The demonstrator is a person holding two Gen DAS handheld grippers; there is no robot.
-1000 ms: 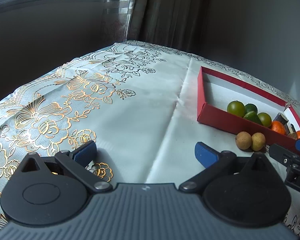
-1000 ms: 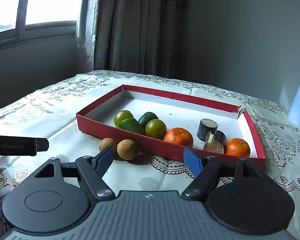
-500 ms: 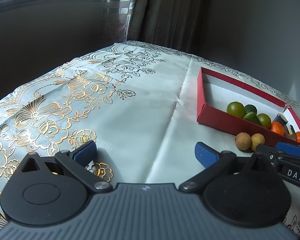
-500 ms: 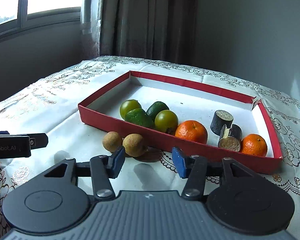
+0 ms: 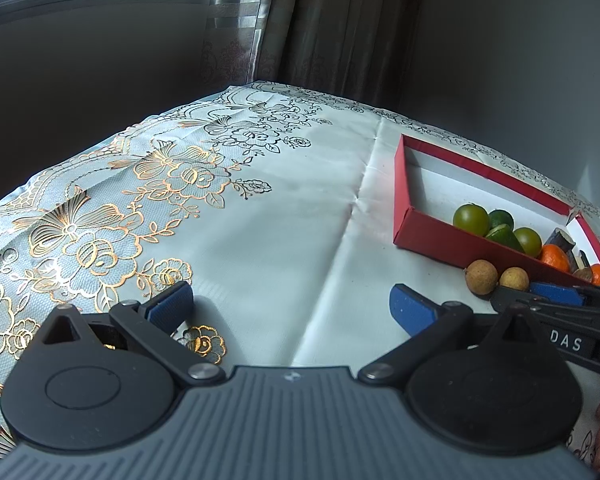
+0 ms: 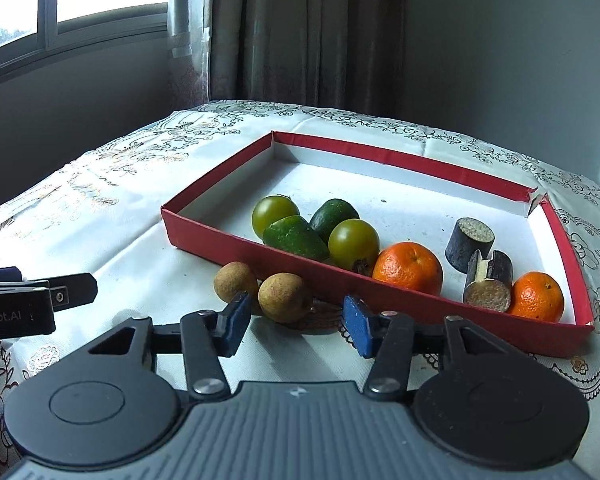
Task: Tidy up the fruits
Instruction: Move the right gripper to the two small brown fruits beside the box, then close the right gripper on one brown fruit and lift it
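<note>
Daylight comes through a window (image 6: 60, 8) at the left, brown curtains (image 6: 300, 32) hang in the corner beside a plain grey wall (image 6: 520, 60), and a floral tablecloth (image 5: 180, 200) covers the table.

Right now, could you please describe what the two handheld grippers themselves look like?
Both match: a ribbed grey body, black round-ended linkage arms with silver pivot pins, and blue finger pads. This holds for the left gripper and the right gripper. White lettering marks their sides.
</note>
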